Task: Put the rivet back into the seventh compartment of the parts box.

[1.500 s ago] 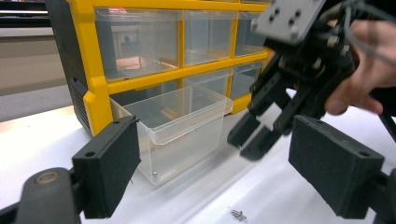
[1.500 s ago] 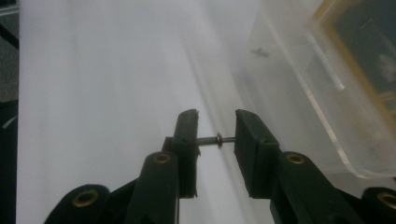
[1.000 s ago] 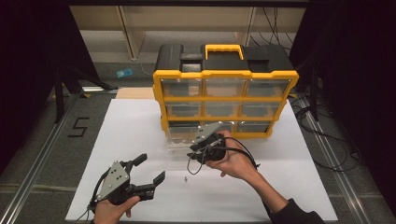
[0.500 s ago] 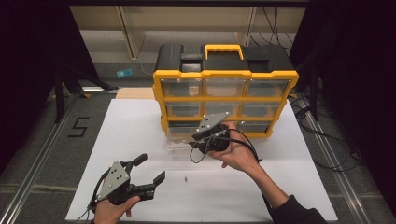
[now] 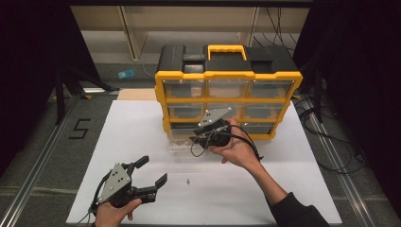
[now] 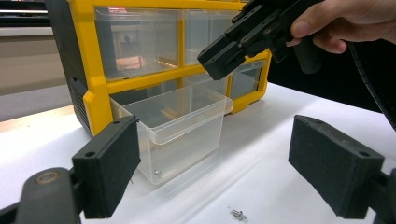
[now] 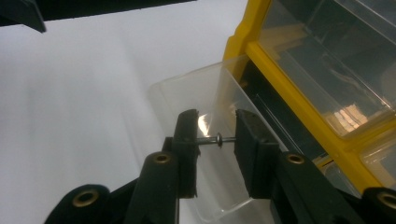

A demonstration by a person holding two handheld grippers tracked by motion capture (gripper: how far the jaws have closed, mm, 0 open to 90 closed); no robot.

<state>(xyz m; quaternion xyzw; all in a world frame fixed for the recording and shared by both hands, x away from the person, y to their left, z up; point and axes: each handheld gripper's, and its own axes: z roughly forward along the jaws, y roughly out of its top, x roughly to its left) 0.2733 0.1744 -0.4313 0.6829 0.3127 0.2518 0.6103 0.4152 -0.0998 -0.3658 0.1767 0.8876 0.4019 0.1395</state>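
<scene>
While the high view hides its jaws, the right gripper (image 7: 215, 140) view shows them pinching a screw (image 7: 215, 139) above the clear bin (image 7: 187, 98); the left gripper (image 5: 150, 176) gapes wide, empty.

My right tongs (image 5: 201, 137), pinching a small screw (image 7: 215, 139), lifted up and away from me, now above the clear drawer (image 5: 182, 144), closer to the yellow organiser (image 5: 227, 78).

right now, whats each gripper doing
Left gripper: open, holding nothing.
Right gripper: shut on a small screw, above the clear bin.
</scene>
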